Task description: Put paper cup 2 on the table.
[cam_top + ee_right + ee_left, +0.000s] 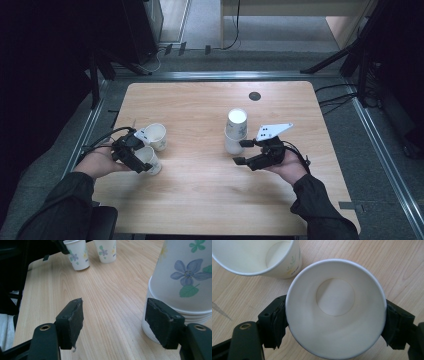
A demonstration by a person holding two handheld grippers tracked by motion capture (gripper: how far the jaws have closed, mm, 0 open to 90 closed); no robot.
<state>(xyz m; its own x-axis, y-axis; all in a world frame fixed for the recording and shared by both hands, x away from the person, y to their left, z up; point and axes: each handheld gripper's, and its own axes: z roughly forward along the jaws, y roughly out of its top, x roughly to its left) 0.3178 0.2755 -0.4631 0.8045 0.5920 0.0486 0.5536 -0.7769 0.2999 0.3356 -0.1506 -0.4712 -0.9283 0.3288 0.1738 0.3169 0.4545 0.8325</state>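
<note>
Paper cup (335, 308) sits between the left hand-held gripper (335, 322) pads, lower centre; right hand-held gripper (120, 322) open, empty, beside stacked cups (180, 290).

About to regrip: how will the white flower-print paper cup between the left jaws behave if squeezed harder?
The white flower-print paper cup looks thin-walled, so it would probably dent or go oval. It is empty, likely very light and easily tipped. Its rim seems the stiffest part.

Paper cups (155, 136) (wooden table (200, 200))
</note>
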